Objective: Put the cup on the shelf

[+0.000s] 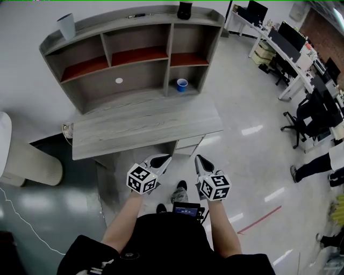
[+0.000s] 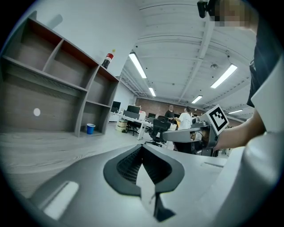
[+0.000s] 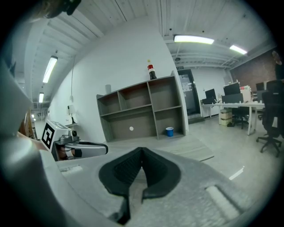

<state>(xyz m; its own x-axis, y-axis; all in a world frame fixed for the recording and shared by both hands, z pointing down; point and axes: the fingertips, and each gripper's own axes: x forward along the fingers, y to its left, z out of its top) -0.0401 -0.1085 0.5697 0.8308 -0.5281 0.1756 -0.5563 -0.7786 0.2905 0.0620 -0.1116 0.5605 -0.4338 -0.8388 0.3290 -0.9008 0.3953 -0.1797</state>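
A small blue cup [image 1: 182,85] stands upright in the lower right compartment of the grey shelf unit [image 1: 107,35] at the back of the wooden desk [image 1: 145,126]. It also shows as a blue cup [image 2: 90,128] far ahead in the left gripper view, and as a blue cup [image 3: 169,131] in the right gripper view. My left gripper [image 1: 165,158] and right gripper [image 1: 200,159] hover side by side off the desk's front edge, well short of the cup. Both are shut and hold nothing, as the left gripper [image 2: 142,147] and right gripper [image 3: 142,151] show up close.
A dark bottle [image 1: 185,9] stands on top of the shelf at the right, and a pale cup [image 1: 66,26] at the left. A white appliance [image 1: 21,158] sits left of the desk. Office desks, chairs [image 1: 317,115] and people fill the right side.
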